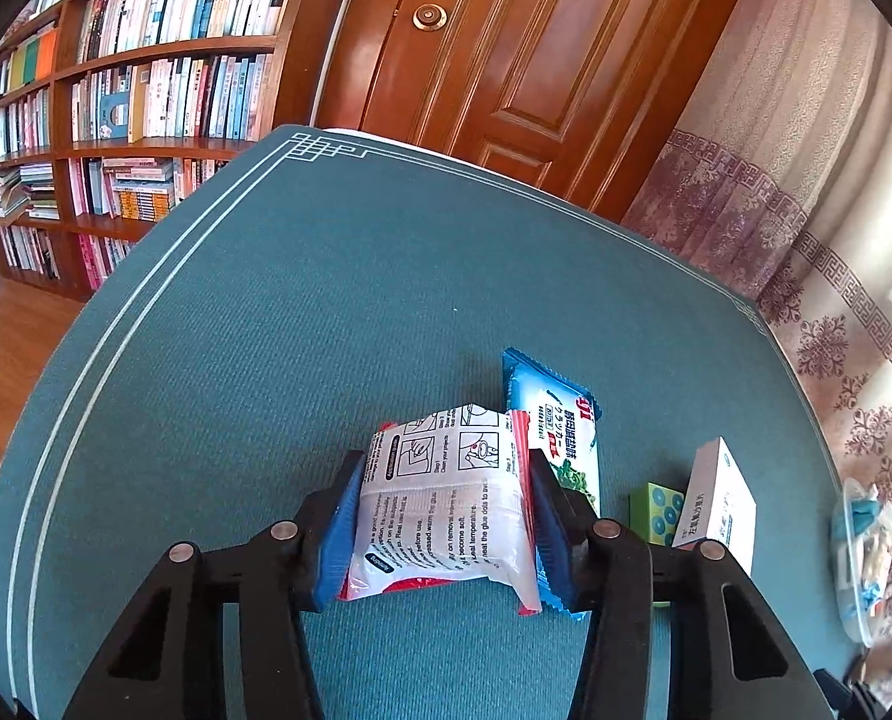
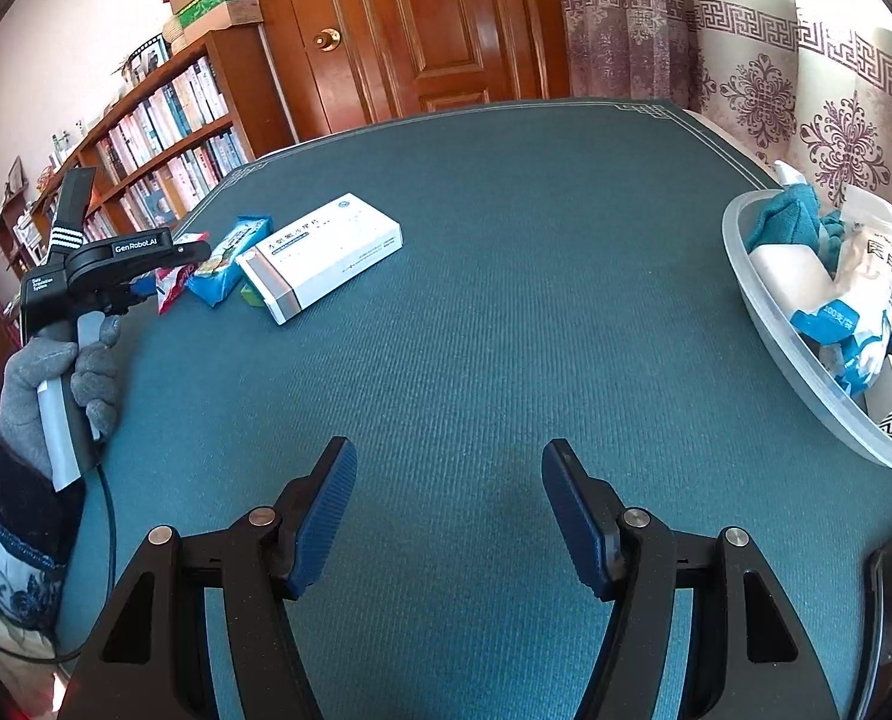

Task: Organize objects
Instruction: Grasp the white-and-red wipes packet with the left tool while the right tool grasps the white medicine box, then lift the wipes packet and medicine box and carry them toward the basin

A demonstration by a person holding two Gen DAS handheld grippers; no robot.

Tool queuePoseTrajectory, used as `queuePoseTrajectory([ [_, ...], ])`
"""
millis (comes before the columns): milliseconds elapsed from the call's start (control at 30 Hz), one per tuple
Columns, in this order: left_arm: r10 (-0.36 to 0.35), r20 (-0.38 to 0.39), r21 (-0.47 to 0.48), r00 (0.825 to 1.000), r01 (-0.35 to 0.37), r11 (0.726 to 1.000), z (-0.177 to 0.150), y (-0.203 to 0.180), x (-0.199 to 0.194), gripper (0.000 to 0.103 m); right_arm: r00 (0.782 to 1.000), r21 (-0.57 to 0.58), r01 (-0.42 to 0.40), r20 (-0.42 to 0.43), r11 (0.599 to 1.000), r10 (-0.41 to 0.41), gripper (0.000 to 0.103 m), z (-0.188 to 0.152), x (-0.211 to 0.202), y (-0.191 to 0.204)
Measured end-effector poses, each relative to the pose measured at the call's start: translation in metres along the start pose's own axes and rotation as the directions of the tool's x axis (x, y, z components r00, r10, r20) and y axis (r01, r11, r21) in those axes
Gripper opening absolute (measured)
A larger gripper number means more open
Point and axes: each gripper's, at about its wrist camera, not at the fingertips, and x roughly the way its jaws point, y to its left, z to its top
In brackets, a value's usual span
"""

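Observation:
My left gripper [image 1: 446, 468] is shut on a white and red packet [image 1: 443, 498] printed with instructions, held just over the teal table mat [image 1: 302, 312]. The packet [image 2: 173, 288] also shows in the right wrist view, in the left gripper [image 2: 164, 285]. Beside it lie a blue cracker packet [image 1: 557, 420], a small green box [image 1: 656, 510] and a white medicine box [image 1: 719, 498]. My right gripper [image 2: 449, 480] is open and empty above bare mat. A clear plastic bin [image 2: 806, 372] with several items stands at the right.
A bookshelf [image 1: 146, 90] and a wooden door [image 1: 506, 48] stand beyond the table's far edge. A patterned curtain [image 2: 806, 90] hangs on the right. The blue cracker packet [image 2: 230, 261] and the white box [image 2: 320, 252] lie at the mat's left.

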Motion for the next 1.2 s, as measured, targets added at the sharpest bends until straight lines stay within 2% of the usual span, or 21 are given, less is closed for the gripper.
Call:
queuePoseTrajectory([
  [300, 0.105, 0.112, 0.068, 0.988, -0.113, 0.991, -0.005, -0.013, -0.015, 0.054, 0.999, -0.030, -0.048, 0.005, 0.998, 0.048, 0.066, 0.033, 0.026, 0.027],
  [500, 0.126, 0.135, 0.065, 0.983, -0.136, 0.989, -0.005, -0.010, -0.016, 0.054, 0.998, -0.075, -0.037, 0.050, 0.996, 0.041, 0.066, 0.071, 0.046, 0.057],
  [700, 0.138, 0.139, 0.042, 0.981, -0.145, 0.988, -0.005, -0.004, -0.018, 0.054, 0.997, -0.118, -0.001, 0.081, 0.993, 0.011, 0.067, 0.105, 0.070, 0.085],
  [767, 0.143, 0.141, 0.043, 0.980, -0.150, 0.988, -0.005, -0.004, -0.018, 0.054, 0.996, -0.127, 0.012, 0.087, 0.992, -0.001, 0.077, 0.113, 0.078, 0.092],
  [900, 0.149, 0.147, 0.053, 0.978, -0.159, 0.986, -0.006, -0.005, -0.018, 0.054, 0.996, -0.136, 0.041, 0.079, 0.990, -0.030, 0.077, 0.126, 0.095, 0.102],
  [1067, 0.151, 0.150, 0.053, 0.977, -0.160, 0.986, -0.006, -0.005, -0.019, 0.054, 0.996, -0.151, 0.085, 0.027, 0.985, -0.082, 0.077, 0.130, 0.116, 0.101],
  [1200, 0.150, 0.146, 0.053, 0.978, -0.159, 0.986, -0.006, -0.004, -0.018, 0.054, 0.992, -0.156, 0.127, 0.012, 0.980, -0.127, 0.077, 0.120, 0.115, 0.089],
])
